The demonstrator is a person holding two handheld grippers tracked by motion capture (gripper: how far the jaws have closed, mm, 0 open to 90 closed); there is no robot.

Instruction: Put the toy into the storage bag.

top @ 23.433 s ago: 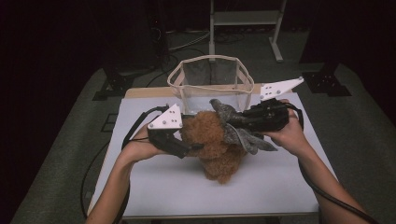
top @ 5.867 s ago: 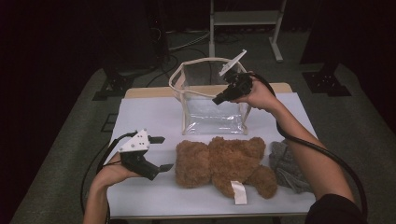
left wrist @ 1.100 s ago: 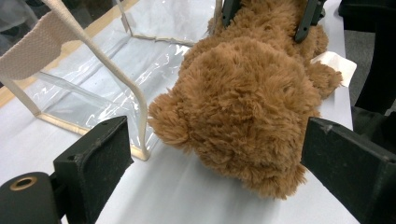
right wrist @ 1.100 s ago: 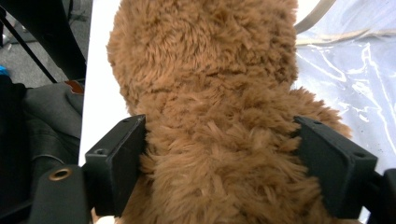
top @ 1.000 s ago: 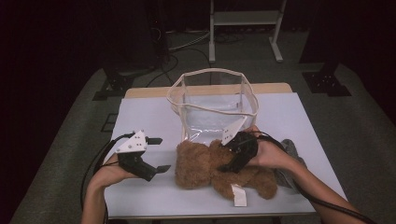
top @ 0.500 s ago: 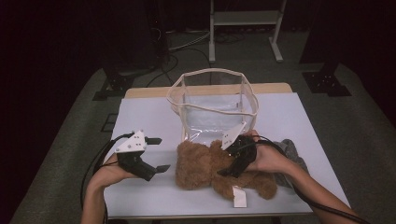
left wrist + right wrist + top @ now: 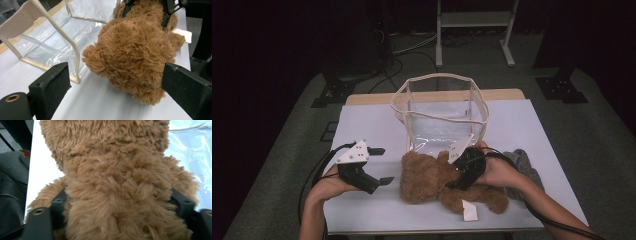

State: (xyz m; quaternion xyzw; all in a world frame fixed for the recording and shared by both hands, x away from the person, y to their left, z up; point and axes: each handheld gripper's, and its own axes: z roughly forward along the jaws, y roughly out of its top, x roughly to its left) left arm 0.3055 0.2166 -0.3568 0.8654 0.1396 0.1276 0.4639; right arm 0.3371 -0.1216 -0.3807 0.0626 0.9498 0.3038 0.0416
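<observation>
A brown teddy bear (image 7: 427,177) lies on the white table (image 7: 372,125) just in front of a clear plastic bag (image 7: 439,107) with a cream rim. My right gripper (image 7: 457,172) reaches over the bear's middle. Its jaws have just been closing, and in the right gripper view they press into the fur of the bear (image 7: 117,170) on both sides. My left gripper (image 7: 385,165) rests open to the left of the bear's head, apart from it. In the left gripper view the bear (image 7: 135,55) lies ahead between the wide jaws.
A grey garment (image 7: 524,165) lies bunched on the table to the right of the bear, under my right wrist. A white tag (image 7: 469,211) sticks out from the bear near the front edge. The bag (image 7: 50,42) stands upright with its mouth up.
Since several seconds ago my right gripper has come down from the bag's rim onto the bear. Over the last second both hands have hardly shifted.
</observation>
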